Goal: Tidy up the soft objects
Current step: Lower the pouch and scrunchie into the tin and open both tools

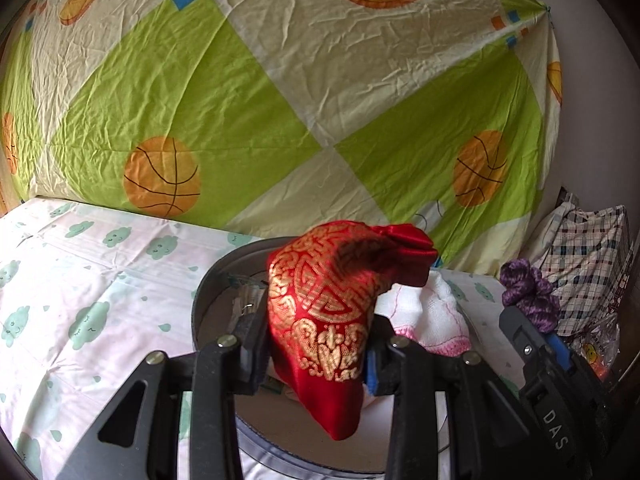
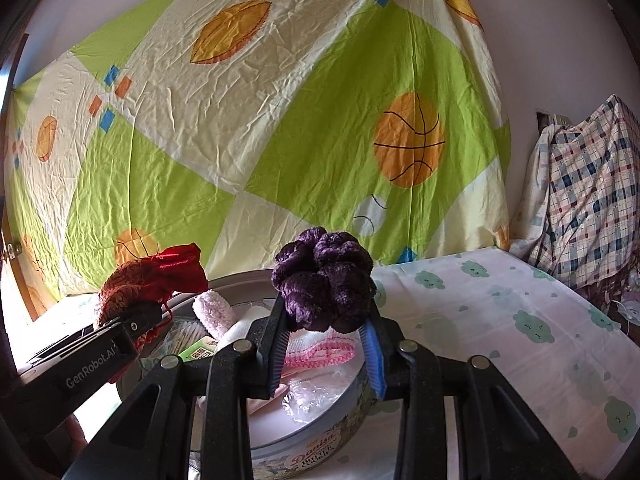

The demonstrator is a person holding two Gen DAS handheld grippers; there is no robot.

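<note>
Clamped between the black jaws of the left gripper, a red pouch woven with gold pattern is held above a round tin, as seen from the left wrist; much of the tin's inside is blocked by the pouch. White and pink knitwear is seen just beyond it in the tin. At right, a purple scrunchie is carried in the right gripper. A cloud-print sheet is spread under the tin, a green and cream basketball-print cloth is hung behind, and a plaid bag is propped at far right

From the right wrist, the purple scrunchie is seen pinched by the right gripper, over the tin, labelled Danisa Butter Cookies. Pink-edged knitwear, a fuzzy pale sock, clear plastic and a green packet are partly hidden behind the fingers. At left the red pouch is gripped by the left gripper. Plaid fabric is heaped at right
</note>
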